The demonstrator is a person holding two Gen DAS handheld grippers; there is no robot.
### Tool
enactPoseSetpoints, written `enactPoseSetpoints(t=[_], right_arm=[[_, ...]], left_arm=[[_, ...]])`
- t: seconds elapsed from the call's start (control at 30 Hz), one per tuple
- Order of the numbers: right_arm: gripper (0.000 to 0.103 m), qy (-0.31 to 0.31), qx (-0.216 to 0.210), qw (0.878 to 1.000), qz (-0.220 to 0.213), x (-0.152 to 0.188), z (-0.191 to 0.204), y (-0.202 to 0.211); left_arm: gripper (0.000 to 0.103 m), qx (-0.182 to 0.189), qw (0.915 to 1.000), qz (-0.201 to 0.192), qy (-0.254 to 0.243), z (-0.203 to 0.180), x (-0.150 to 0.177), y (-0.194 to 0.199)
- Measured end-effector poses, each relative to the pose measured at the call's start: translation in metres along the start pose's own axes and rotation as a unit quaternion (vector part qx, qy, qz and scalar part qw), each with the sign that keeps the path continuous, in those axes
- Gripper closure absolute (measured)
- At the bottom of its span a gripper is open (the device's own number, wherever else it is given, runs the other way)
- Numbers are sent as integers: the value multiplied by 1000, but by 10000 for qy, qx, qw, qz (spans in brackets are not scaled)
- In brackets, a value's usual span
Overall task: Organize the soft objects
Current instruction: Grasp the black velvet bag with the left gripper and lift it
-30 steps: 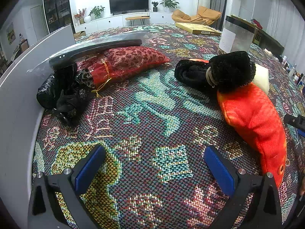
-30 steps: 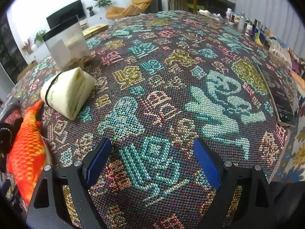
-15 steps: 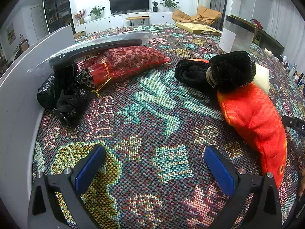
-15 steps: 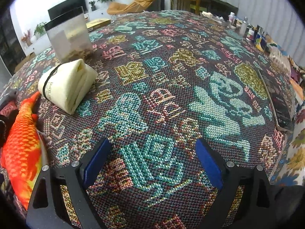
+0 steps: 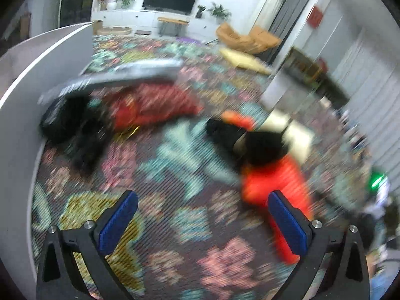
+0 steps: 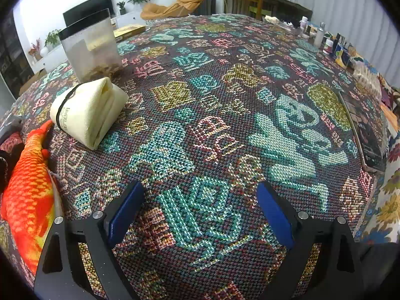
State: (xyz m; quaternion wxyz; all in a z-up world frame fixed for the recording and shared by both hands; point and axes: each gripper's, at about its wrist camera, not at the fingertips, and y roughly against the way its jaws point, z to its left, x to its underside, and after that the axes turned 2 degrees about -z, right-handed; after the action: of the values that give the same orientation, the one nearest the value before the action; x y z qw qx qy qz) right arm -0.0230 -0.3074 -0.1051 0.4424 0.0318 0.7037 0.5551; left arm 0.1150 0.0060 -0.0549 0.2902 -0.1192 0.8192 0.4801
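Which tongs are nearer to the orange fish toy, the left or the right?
Left. The fish lies just beyond the left tongs' right finger, partly behind it. From the right tongs, the fish lies well off to the left, clear of the fingers.

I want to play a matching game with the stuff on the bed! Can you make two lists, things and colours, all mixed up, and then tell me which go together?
Things:
1. fish plushie
2. folded towel
3. gripper pads
4. box by the towel

Colours:
A. blue
B. see-through with a black rim
C. orange
D. pale yellow

Pairs: 1-C, 2-D, 3-A, 4-B
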Motion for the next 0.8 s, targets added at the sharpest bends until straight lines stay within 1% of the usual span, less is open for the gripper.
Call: enactPoseSetpoints(t=[0.07,0.17,0.23,0.3,0.37,0.4,0.43,0.5,0.63,0.7,0.8], right_arm=[[9,-1,-3,10000,0,0,0,0],[9,0,-4,10000,-1,0,0,0],[9,-1,-5,10000,-1,0,0,0],[9,-1,-6,10000,-2,0,0,0],[9,3,-9,10000,-5,0,0,0],[9,4,-8,10000,-5,0,0,0],[9,4,-10,10000,-6,0,0,0],[9,3,-11,10000,-6,0,0,0],[9,4,-8,10000,-7,0,0,0],[9,4,-9,10000,-8,0,0,0],[9,4,-10,10000,-9,0,0,0]], left_arm=[[0,289,9994,120,166,-10,-21,-7],[0,511,9961,606,395,-25,-44,-39],[1,438,9943,777,583,-29,-51,-63],[2,383,9928,869,727,-31,-51,-79],[28,564,9899,952,881,-29,-50,-89],[51,592,9887,1047,894,-28,-50,-93],[54,532,9892,1062,865,-29,-49,-95],[60,485,9920,870,777,-26,-50,-85],[62,318,9959,698,480,-13,-52,-54],[62,149,9970,720,237,-6,-49,-38],[62,-43,9962,874,-21,3,-39,-22]])
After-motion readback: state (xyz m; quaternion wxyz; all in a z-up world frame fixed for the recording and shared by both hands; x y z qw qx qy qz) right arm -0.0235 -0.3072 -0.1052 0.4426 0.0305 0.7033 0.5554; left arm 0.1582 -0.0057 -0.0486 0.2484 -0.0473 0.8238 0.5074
